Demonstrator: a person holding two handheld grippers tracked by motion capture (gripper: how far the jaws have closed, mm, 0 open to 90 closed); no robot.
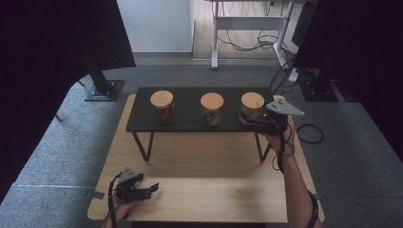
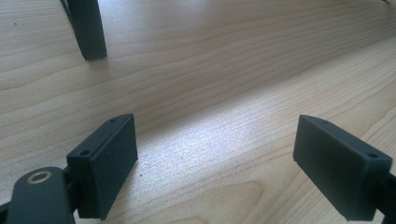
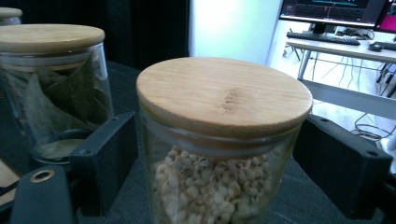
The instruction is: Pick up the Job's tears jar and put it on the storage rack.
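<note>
Three glass jars with round wooden lids stand in a row on the black shelf [image 1: 190,124] raised along the far edge of the tabletop [image 1: 204,190]. The right-hand jar [image 3: 219,154], near the shelf's right end, holds pale grains. The middle jar [image 3: 56,93] holds dark dried leaves. The left jar [image 1: 162,106] has brownish contents I cannot make out.

The right gripper [image 1: 256,121] has its jaws on either side of the grain jar, spread a little wider than the glass, so not pressing it. The left gripper [image 1: 147,189] rests near the tabletop's near left corner, jaws wide apart with nothing between them.
</note>
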